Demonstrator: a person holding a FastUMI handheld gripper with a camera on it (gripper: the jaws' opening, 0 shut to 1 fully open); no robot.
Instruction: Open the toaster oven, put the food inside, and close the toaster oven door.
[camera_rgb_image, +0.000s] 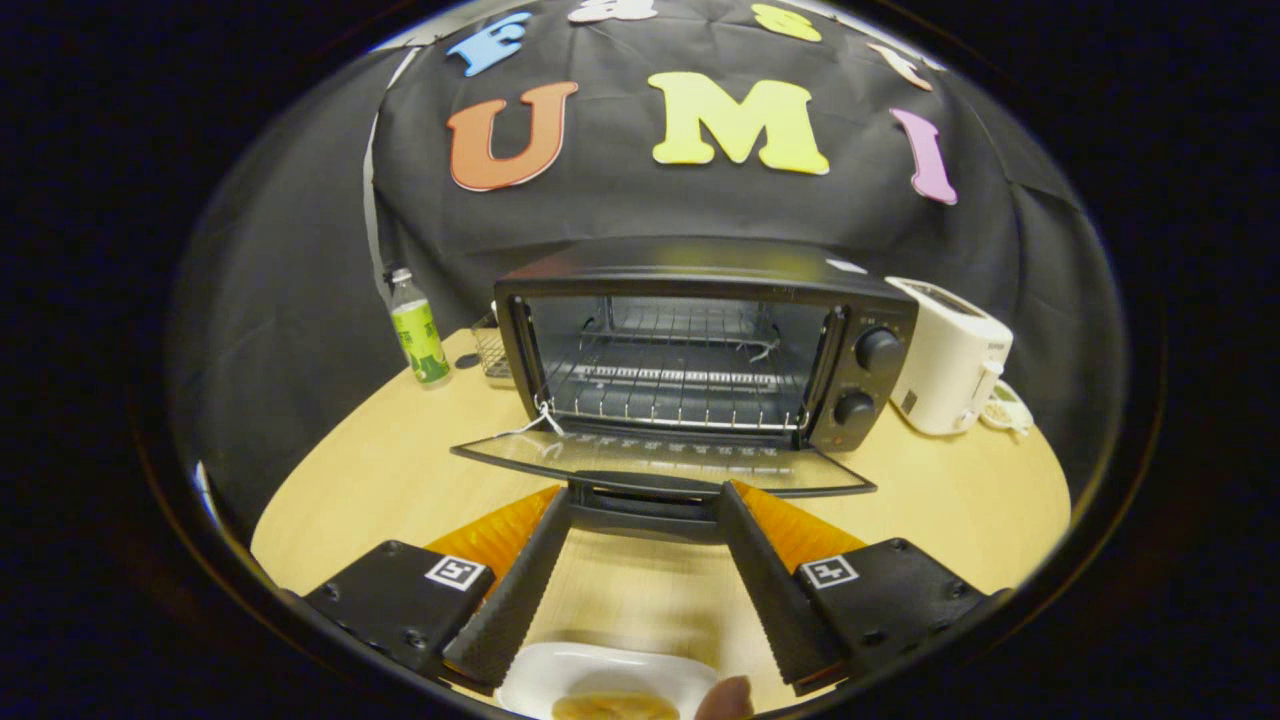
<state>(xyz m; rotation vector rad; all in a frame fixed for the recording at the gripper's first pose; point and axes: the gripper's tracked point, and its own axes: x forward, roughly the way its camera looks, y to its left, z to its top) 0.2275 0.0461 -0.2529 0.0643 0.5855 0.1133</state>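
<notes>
Bottle (418, 335) left, toaster (950, 365) right of open toaster oven (700, 350); jaws apart

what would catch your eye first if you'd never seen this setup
The black toaster oven in the middle of the wooden table, its glass door folded flat and the rack bare. The open gripper has its fingers at the door's handle. A white plate of food lies between the fingers, nearer the camera.

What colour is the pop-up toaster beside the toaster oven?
White, seen clearest in the gripper view: the toaster stands against the black toaster oven.
</notes>
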